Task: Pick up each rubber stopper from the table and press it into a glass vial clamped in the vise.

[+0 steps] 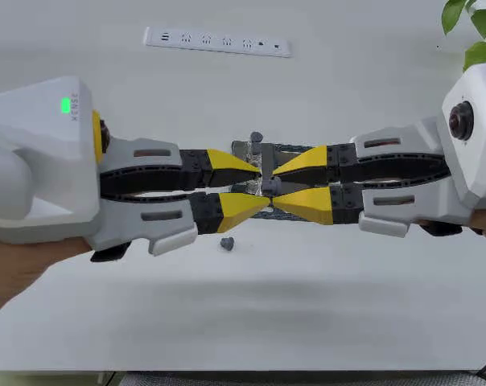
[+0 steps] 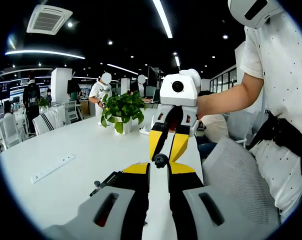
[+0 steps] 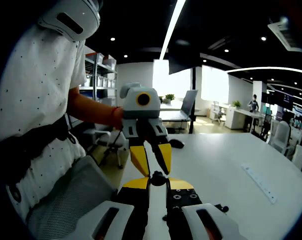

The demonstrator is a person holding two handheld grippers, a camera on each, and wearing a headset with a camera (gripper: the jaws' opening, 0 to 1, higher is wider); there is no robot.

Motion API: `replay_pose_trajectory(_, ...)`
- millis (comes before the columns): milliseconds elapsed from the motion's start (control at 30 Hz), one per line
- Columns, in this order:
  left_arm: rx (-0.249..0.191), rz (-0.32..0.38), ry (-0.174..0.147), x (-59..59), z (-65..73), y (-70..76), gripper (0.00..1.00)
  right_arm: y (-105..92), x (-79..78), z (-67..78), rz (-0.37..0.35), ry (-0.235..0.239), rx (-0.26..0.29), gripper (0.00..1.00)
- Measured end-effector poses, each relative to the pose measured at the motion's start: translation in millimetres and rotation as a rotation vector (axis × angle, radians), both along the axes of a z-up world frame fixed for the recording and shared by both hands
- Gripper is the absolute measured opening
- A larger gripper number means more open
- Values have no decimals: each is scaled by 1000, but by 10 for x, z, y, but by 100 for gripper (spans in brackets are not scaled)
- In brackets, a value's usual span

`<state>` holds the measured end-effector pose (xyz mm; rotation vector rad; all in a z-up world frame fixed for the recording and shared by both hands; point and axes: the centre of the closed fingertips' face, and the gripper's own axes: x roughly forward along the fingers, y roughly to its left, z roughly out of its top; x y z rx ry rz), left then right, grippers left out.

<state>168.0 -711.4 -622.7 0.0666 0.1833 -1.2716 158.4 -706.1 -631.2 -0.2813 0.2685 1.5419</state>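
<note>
Yellow jaw tips are meeting nose to nose over the vise [image 1: 245, 149] in the middle of the white table [image 1: 323, 289]. I'm watching the left gripper [image 1: 256, 184] coming in from the left and the right gripper [image 1: 278, 184] from the right, both lying level and pointing straight at each other.

In both gripper views a dark rubber stopper [image 2: 161, 160] is sitting right where the four tips come together. From the left gripper view it's at the end of my own jaws, with the right gripper's tips pointing down onto it. From the right gripper view it's nestled between that gripper's own tips. Each pair of jaws is drawn in to a narrow gap, but honestly I can't tell whether either one is actually clamping the stopper or just touching it.

In the head view something glassy is glinting between the tips, too hidden for me to call it a vial.

Another stopper [image 1: 257, 137] is perching at the far edge of the vise, and a loose stopper [image 1: 227, 243] is lying on the table just near of the left gripper's jaws. A white power strip [image 1: 217, 40] is lying at the far side, with plant leaves [image 1: 468, 36] poking in far right.
</note>
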Motion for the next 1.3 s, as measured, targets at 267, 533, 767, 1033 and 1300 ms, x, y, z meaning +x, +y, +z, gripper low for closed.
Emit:
replay_pose_trajectory(267,-14,-6,1,-18,40,-7,8,20,-17,26,1,-2,5,7)
replay_pose_trajectory(533,-14,-10,1,-21,44,-14,6,30,-9,47,3,-6,9,7)
replay_pose_trajectory(767,-30,-15,12,-23,45,-6,5,27,-14,50,2,1,5,8)
replay_pose_trajectory(1033,-79,-21,50,-21,104,31,4,49,-22,114,4,6,24,8)
replay_pose_trajectory(1300,-101,-22,65,-25,134,55,4,57,-25,207,-2,25,68,8)
